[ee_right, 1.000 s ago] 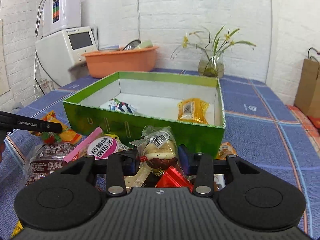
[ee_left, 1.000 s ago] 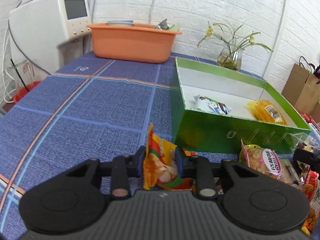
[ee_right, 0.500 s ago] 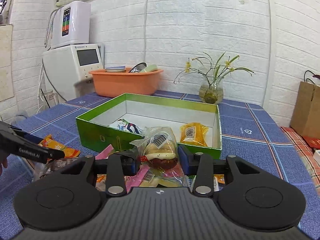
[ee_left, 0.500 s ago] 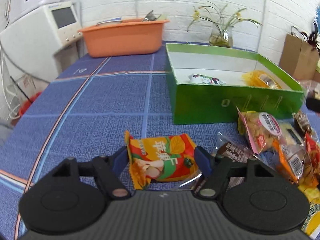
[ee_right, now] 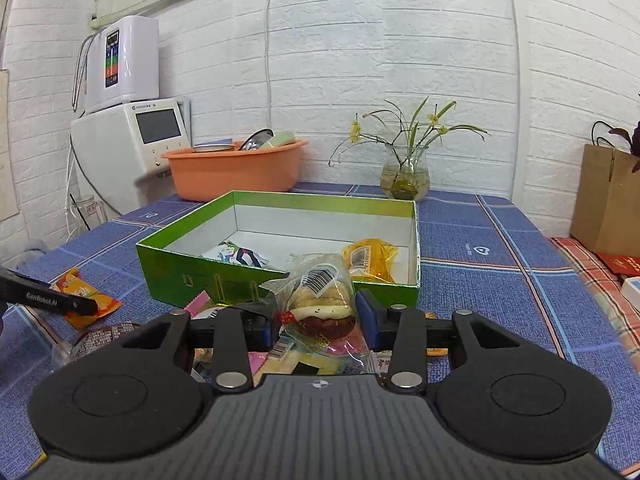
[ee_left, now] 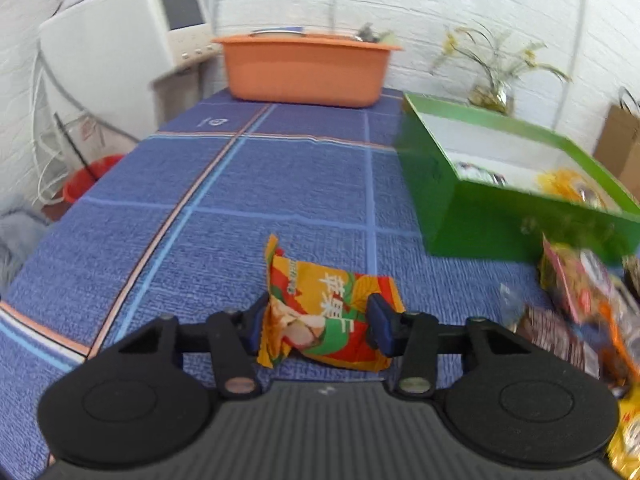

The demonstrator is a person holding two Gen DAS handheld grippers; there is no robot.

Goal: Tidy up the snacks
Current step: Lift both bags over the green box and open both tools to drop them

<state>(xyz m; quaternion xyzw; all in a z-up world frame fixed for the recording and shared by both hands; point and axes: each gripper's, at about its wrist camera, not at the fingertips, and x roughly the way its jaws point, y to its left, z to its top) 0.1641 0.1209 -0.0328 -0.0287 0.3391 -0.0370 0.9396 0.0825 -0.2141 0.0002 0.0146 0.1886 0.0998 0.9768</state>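
The left gripper [ee_left: 316,322] has its jaws set narrow around an orange snack packet [ee_left: 324,312] lying on the blue tablecloth [ee_left: 248,184]; whether they truly pinch it I cannot tell. The green box [ee_left: 492,216] sits at two o'clock, open-topped to take snacks. The right gripper [ee_right: 316,320] clamps a clear-wrapped bun [ee_right: 320,300], lifted above the loose pile [ee_right: 312,360], with the box at twelve o'clock, probably so it can clear the near wall; two packets already lie inside
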